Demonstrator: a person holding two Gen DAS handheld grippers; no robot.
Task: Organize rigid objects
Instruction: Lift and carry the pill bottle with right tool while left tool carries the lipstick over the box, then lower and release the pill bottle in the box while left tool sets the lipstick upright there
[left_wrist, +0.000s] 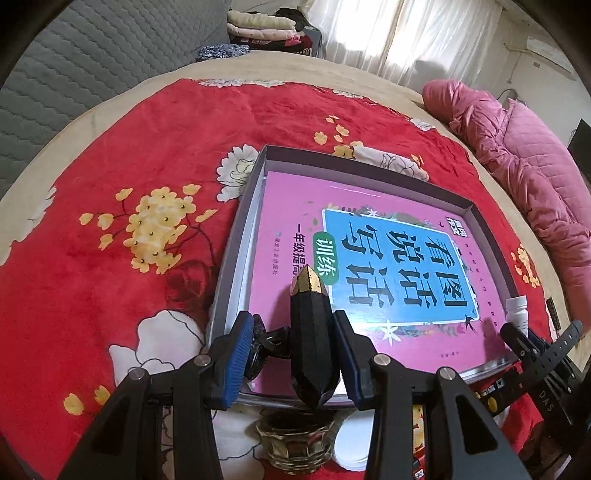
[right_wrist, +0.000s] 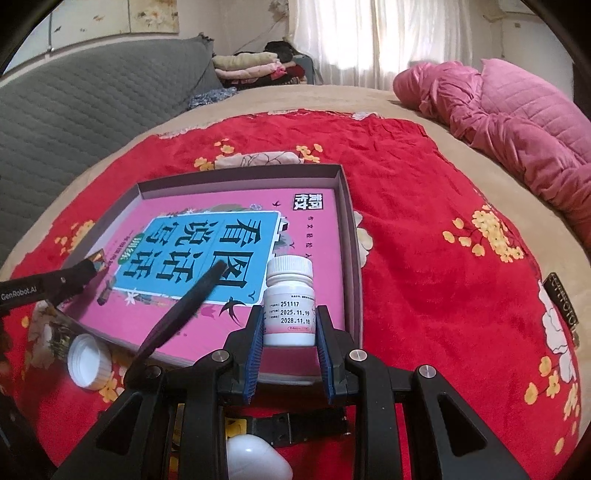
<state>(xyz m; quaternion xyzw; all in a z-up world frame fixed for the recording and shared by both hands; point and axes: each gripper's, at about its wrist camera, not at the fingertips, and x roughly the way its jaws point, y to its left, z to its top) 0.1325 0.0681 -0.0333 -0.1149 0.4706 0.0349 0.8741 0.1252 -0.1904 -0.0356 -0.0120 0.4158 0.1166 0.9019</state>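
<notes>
Left gripper (left_wrist: 295, 354): blue-padded fingers spread well apart; a black faceted object (left_wrist: 312, 343) with a gold-patterned tip stands between them, touching the right-hand pad, with a clear gap to the left-hand pad; whether it is truly gripped I cannot tell; a small black round piece (left_wrist: 264, 345) lies against the left-hand pad
Right gripper (right_wrist: 290, 350): fingers closed in on the lower half of a white pill bottle (right_wrist: 290, 301), both pads pressing its sides; bottle upright, white cap on top, printed dates facing the camera
Grey box (right_wrist: 349, 221): shallow and open, the landmark; it lies on the red floral blanket (right_wrist: 424, 258)
Pink book (right_wrist: 207, 251): flat inside the box, filling most of the floor; blue title panel with large black characters
Bottle's place: over the box's near right corner, above the book's edge
Faceted object's place: over the box's near left part, above the book
Near edge of the box, outside it: a glass jar (left_wrist: 295, 443) and a loose white cap (right_wrist: 86, 363) on the blanket
Far right of the box: a pink quilted coat (right_wrist: 509, 122) heaped on the bed
</notes>
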